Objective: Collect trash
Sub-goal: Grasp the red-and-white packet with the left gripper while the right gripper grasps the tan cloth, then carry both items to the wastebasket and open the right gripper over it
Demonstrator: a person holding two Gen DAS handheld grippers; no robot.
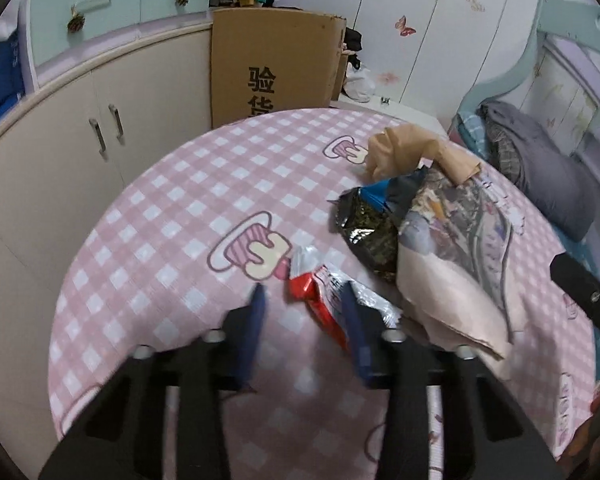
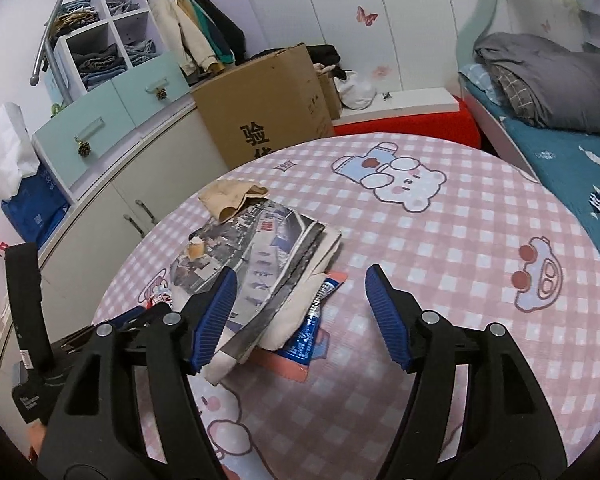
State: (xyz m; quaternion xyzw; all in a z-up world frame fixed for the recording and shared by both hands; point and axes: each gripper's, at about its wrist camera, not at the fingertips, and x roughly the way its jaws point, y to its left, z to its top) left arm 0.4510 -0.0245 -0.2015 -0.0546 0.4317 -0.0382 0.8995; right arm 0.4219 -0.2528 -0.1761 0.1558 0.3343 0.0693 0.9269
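Covering the round table (image 1: 172,208) is a pink-and-white checked cloth printed with cartoon bears and cars, and the trash lies in a loose heap toward one side of it. In the left wrist view the left gripper (image 1: 306,300) hangs low over the cloth with its blue fingers drawn fairly narrow; a red and silver snack wrapper (image 1: 320,292) lies by the right-hand finger, which overlaps it, but the blur hides whether the pads press on it. Just beyond lie a dark foil packet (image 1: 368,236), a folded newspaper bag (image 1: 452,248) and a crumpled tan paper (image 1: 404,152). In the right wrist view the right gripper (image 2: 300,284) stands wide and empty, one finger over the newspaper bag's edge, with a blue sachet (image 2: 308,336) and a pink sheet (image 2: 288,366) poking out beneath the bag. Around the table stand a cream cabinet (image 1: 60,168) with mint drawers (image 2: 100,120), a cardboard box (image 2: 268,108) with printed characters, white wardrobe doors (image 1: 432,28) with butterfly stickers, hanging clothes (image 2: 196,36), and a bed (image 2: 564,160) with a grey folded quilt (image 2: 548,76).
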